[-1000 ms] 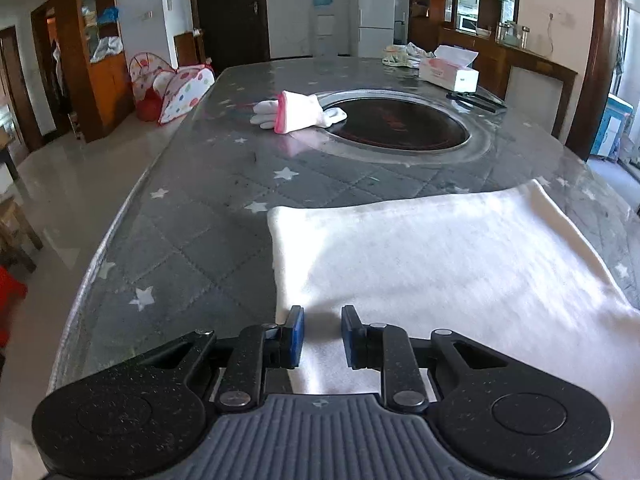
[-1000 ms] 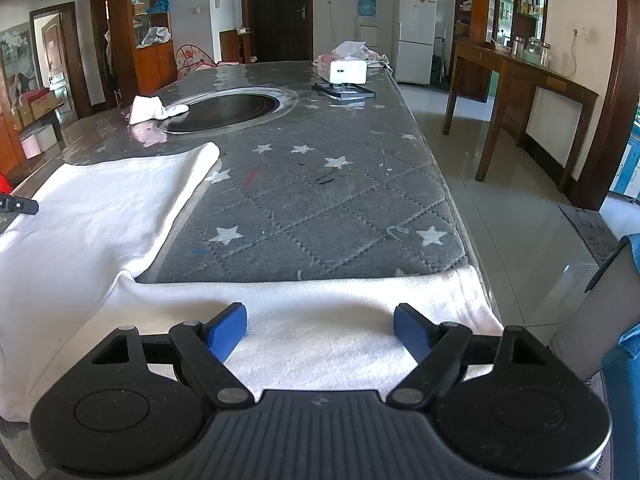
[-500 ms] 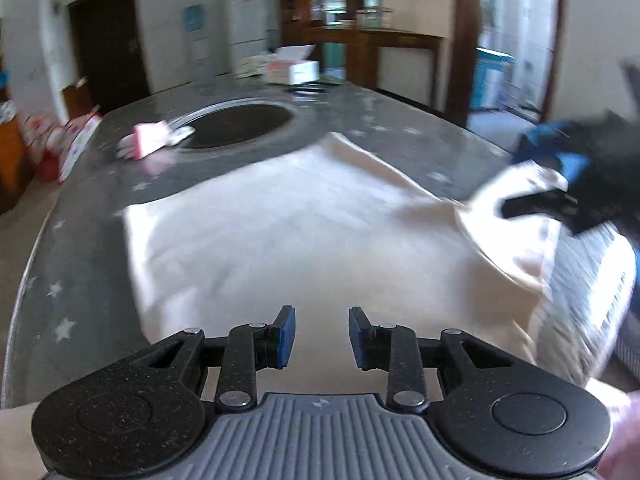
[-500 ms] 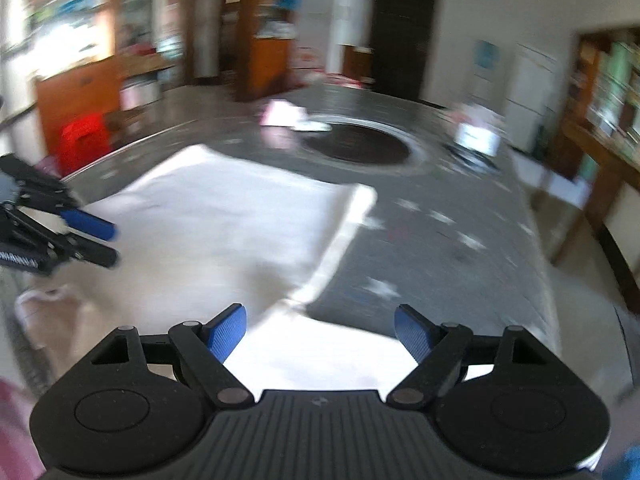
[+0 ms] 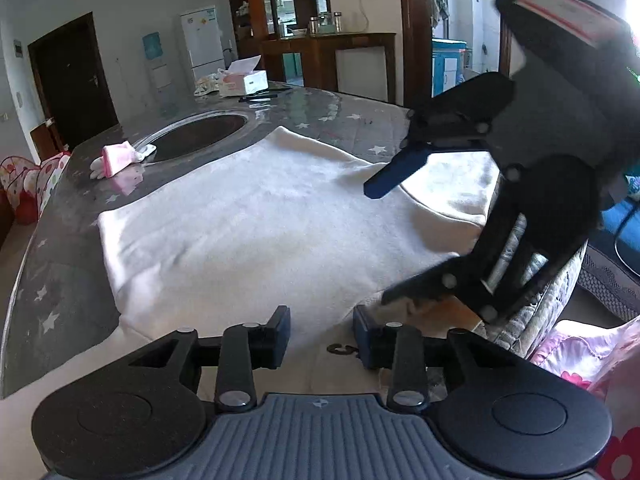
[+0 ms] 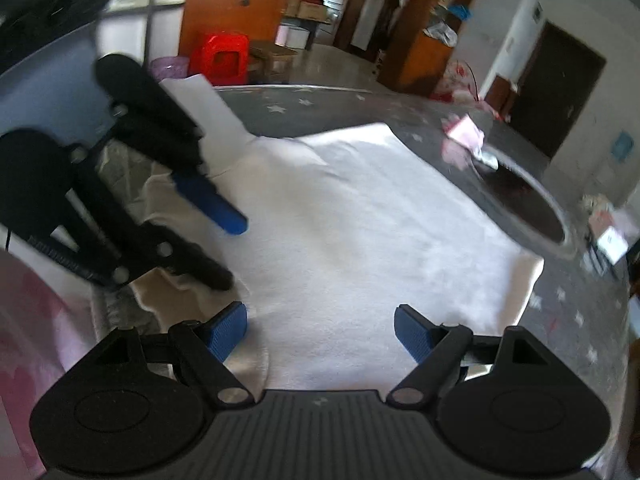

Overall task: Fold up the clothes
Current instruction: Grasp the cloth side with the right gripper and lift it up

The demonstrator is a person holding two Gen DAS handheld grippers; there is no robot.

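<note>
**A:** Fingers first: on the left gripper (image 5: 321,330) the blue pads stand narrowly apart with nothing pinched between them, just above the near edge of the white fleecy garment (image 5: 256,216). On the right gripper (image 6: 320,330) the jaws are spread wide, also empty.

**B:** And where does the garment lie?

**A:** Spread flat over the grey star-patterned quilted table cover (image 5: 60,272), its body toward the dark round inset in the table (image 5: 196,134). One sleeve runs off to the left side in the right wrist view, and a near part hangs at the table edge close to the person.

**B:** What has changed in the last second?

**A:** A second ago each gripper looked straight down the table from its own end of the near hem. Now both have swung inward and face each other: the right gripper fills the right side of the left wrist view, and the left one shows at the left of the right wrist view. The right camera is blurred, so it is moving fast.

**B:** What does that mean for the folding?

**A:** I judge the hands are repositioning over the cloth rather than carrying any of it, since neither grips fabric. No fold shows in the body itself. Whether they are closing in for a grasp or leaving one, I cannot tell.
</note>
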